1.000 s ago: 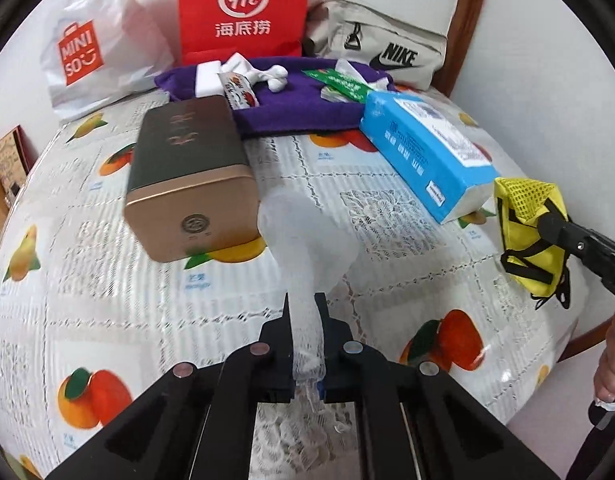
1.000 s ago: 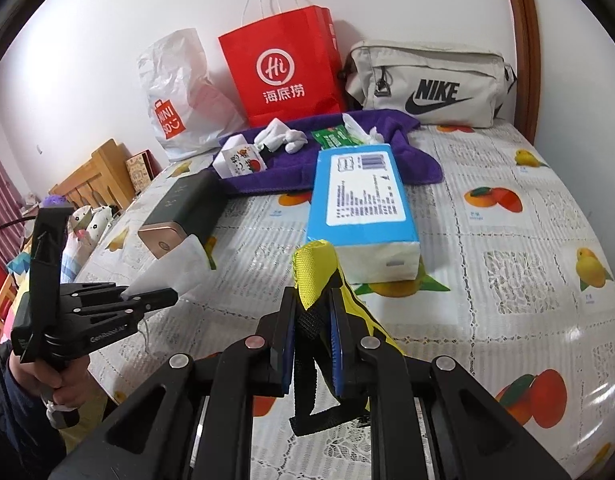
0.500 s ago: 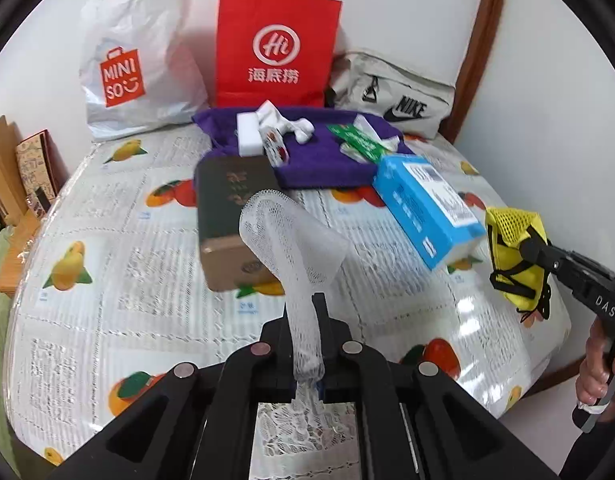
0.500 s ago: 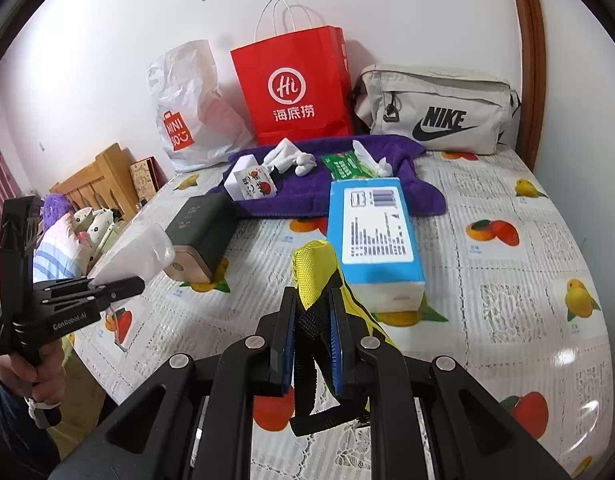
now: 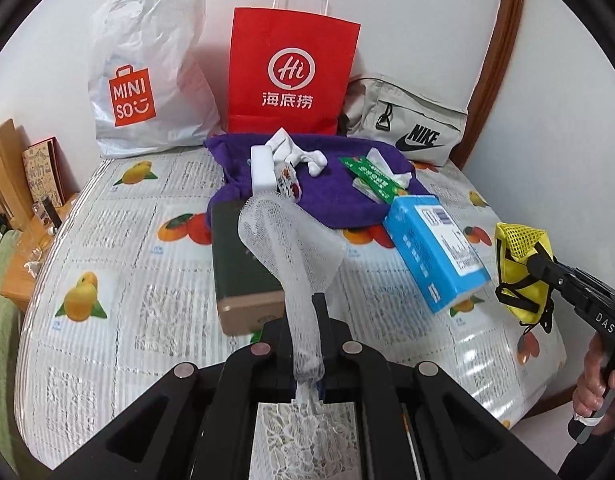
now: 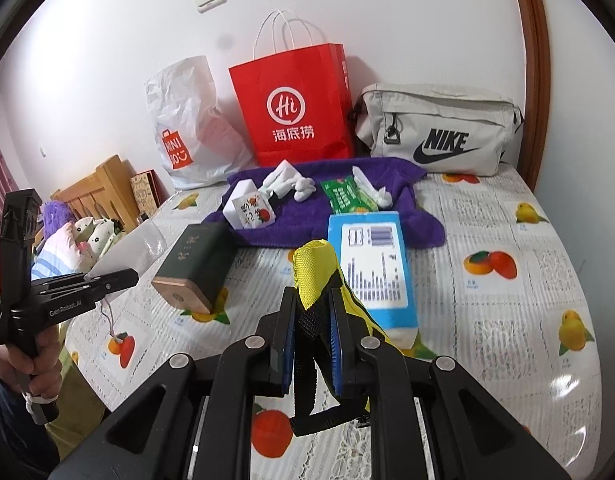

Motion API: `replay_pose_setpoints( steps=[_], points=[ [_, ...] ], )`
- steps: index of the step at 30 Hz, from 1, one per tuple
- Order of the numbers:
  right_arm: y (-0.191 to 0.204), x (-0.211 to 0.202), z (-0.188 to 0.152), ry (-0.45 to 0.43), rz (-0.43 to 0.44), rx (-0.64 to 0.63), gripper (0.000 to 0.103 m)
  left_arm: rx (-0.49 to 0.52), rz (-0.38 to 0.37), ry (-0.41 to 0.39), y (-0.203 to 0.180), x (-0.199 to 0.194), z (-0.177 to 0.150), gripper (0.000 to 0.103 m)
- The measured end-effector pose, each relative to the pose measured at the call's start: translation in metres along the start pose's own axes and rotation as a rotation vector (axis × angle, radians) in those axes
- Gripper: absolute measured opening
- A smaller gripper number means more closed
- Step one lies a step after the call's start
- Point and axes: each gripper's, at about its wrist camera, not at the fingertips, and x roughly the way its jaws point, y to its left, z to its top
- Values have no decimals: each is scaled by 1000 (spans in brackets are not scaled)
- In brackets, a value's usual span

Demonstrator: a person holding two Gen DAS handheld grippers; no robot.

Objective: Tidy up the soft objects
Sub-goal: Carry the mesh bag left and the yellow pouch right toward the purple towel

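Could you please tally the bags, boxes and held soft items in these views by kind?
Bags: 3, white Miniso bag, red paper bag, grey Nike bag.
Boxes: 2, dark box, blue box.
Held: 2, white mesh pouch, yellow mesh pouch.
Total: 7.

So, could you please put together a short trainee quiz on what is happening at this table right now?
1. True or false: the left gripper has its jaws shut on a white mesh pouch.
2. What does the right gripper hold?
A. red paper bag
B. yellow mesh pouch
C. grey bag
3. Fill in: the white socks lie on a ____ towel.

Key: 1 true; 2 B; 3 purple.
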Motion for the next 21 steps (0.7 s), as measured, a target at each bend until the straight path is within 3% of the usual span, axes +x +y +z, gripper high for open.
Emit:
replay_pose_setpoints(
  steps=[21],
  points=[
    [-13,34,62,-23,15,-3,15,-20,18,7,1,29,53,7]
  ],
)
